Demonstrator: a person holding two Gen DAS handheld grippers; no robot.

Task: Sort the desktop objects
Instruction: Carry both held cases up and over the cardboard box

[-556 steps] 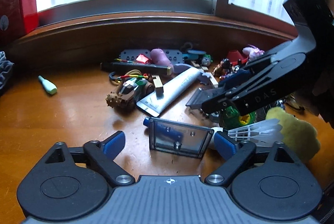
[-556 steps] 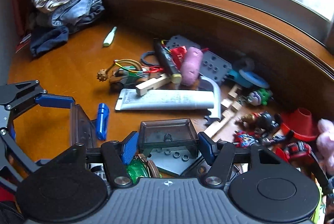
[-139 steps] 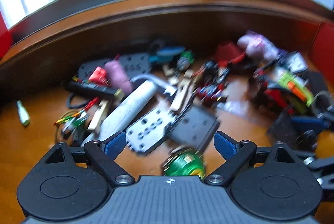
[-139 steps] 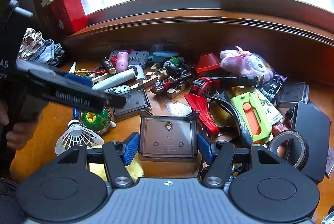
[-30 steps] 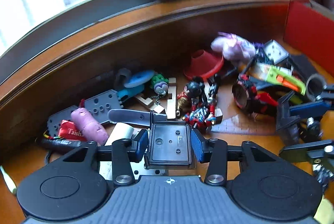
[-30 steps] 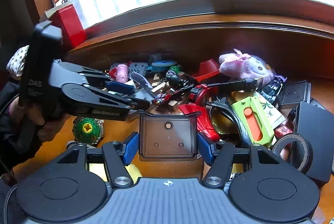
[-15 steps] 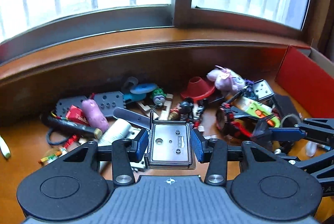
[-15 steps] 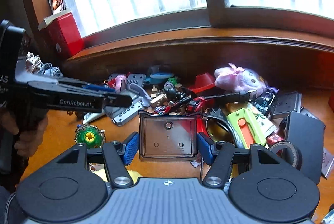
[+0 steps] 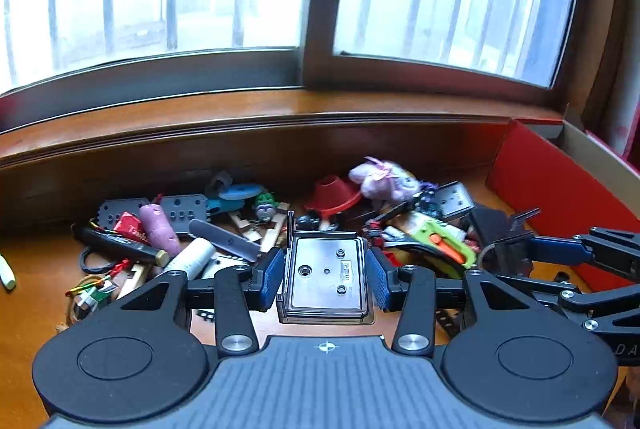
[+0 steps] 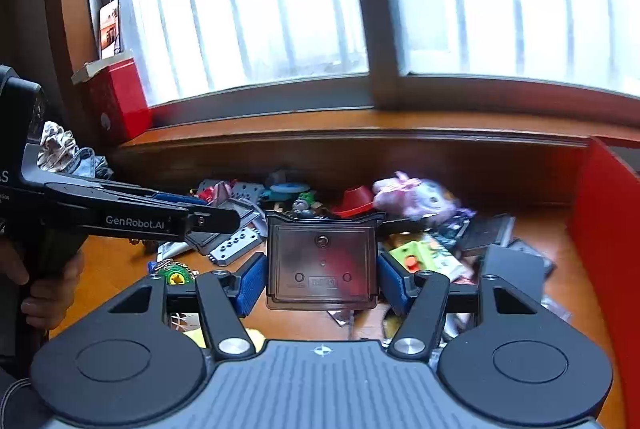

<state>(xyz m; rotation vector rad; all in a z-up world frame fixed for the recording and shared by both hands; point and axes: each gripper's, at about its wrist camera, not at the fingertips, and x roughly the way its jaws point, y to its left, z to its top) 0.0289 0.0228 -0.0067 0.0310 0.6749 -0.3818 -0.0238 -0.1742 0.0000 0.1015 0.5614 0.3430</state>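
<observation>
My left gripper (image 9: 326,275) is shut on a grey plastic plate (image 9: 325,275) with screw holes, held above the desk. My right gripper (image 10: 322,275) is shut on a smoky dark transparent tray (image 10: 322,263), also lifted. In the right wrist view the left gripper (image 10: 216,219) reaches in from the left, held by a hand (image 10: 48,293). In the left wrist view the right gripper (image 9: 516,253) enters from the right with its tray seen edge-on. Below both lies a heap of toys and tools on the wooden desk (image 9: 36,269).
A red open box (image 9: 560,189) stands at the desk's right end. The heap holds a pink plush (image 9: 382,177), a red cone (image 9: 332,195), a green utility knife (image 9: 436,241), a white tube (image 9: 190,257) and a green spinning top (image 10: 174,275). Clothes (image 10: 68,153) lie at the far left.
Both grippers have lifted and tilted upward with their held pieces; more window shows. The red box has come further into both views.
</observation>
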